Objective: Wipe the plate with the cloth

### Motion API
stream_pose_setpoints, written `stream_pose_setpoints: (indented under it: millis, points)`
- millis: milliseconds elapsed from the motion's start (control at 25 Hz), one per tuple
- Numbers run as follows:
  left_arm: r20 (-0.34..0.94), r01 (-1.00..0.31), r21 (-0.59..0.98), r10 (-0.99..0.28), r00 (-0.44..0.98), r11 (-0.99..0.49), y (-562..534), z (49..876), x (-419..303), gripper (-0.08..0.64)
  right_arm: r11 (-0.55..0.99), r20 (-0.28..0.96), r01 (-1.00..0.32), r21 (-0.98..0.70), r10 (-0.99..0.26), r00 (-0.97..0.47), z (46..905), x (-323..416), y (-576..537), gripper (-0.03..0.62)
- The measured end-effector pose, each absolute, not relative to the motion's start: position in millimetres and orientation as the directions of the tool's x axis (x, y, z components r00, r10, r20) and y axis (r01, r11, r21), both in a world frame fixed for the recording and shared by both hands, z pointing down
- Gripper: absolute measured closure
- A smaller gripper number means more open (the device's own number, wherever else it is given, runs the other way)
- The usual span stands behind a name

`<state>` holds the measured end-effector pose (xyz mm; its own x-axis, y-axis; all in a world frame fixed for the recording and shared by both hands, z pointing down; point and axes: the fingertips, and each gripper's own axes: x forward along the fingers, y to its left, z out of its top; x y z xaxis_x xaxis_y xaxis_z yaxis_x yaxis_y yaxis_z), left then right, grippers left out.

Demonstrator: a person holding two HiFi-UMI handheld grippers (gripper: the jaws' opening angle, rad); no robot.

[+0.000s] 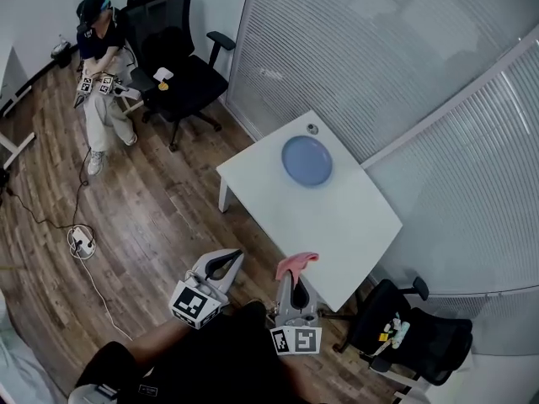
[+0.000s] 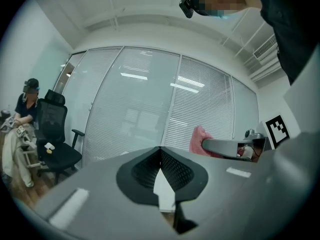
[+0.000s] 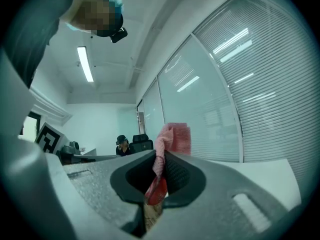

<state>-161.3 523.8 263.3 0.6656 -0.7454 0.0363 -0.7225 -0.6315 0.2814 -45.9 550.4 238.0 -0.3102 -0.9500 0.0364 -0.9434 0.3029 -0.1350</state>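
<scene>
A round blue plate (image 1: 307,160) lies on the far half of the white table (image 1: 337,217). At the table's near edge my right gripper (image 1: 295,279) is shut on a pink cloth (image 1: 297,263), which sticks up out of the jaws (image 3: 173,138). The right gripper (image 3: 162,156) points level. My left gripper (image 1: 236,257) is over the floor, left of the table's near corner, shut with nothing between its jaws (image 2: 160,150). In the left gripper view the cloth (image 2: 198,138) and the right gripper (image 2: 227,147) show off to the right. Neither gripper view shows the plate.
A glass wall with blinds (image 1: 379,49) runs behind the table. A black office chair (image 1: 181,66) stands at the back left beside a second person (image 1: 101,66) holding grippers. Another black chair (image 1: 413,331) is at the lower right. A cable and power strip (image 1: 82,242) lie on the wood floor.
</scene>
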Motion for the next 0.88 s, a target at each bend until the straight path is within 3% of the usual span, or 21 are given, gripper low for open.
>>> stream_pose_setpoints:
  millis: [880]
  points:
    - [0.067, -0.734, 0.269, -0.749, 0.66, -0.623, 391, 267, -144, 0.558, 0.295, 0.037, -0.943, -0.153, -0.952, -0.304, 252, -22, 413, 0.568]
